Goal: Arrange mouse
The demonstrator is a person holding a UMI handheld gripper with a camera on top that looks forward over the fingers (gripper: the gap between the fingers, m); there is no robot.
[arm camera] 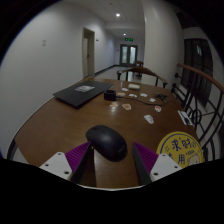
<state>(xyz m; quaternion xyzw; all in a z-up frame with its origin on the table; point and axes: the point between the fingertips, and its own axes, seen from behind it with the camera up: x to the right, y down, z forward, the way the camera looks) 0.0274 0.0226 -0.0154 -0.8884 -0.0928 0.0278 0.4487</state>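
Note:
A black computer mouse [106,141] rests on the round brown wooden table [60,125], between my two fingers and toward their tips. My gripper [112,152] is open. The left purple pad [78,156] lies close against the mouse's left side. The right purple pad [146,156] stands off from its right side with a visible gap. The mouse's rear end is hidden behind the gripper body.
A closed dark laptop [78,94] lies at the table's far left, with a dark cup [110,94] beside it. Several small items [137,96] are scattered at the far side. A yellow round printed item [180,149] lies right of my right finger. A chair [197,88] stands at the right.

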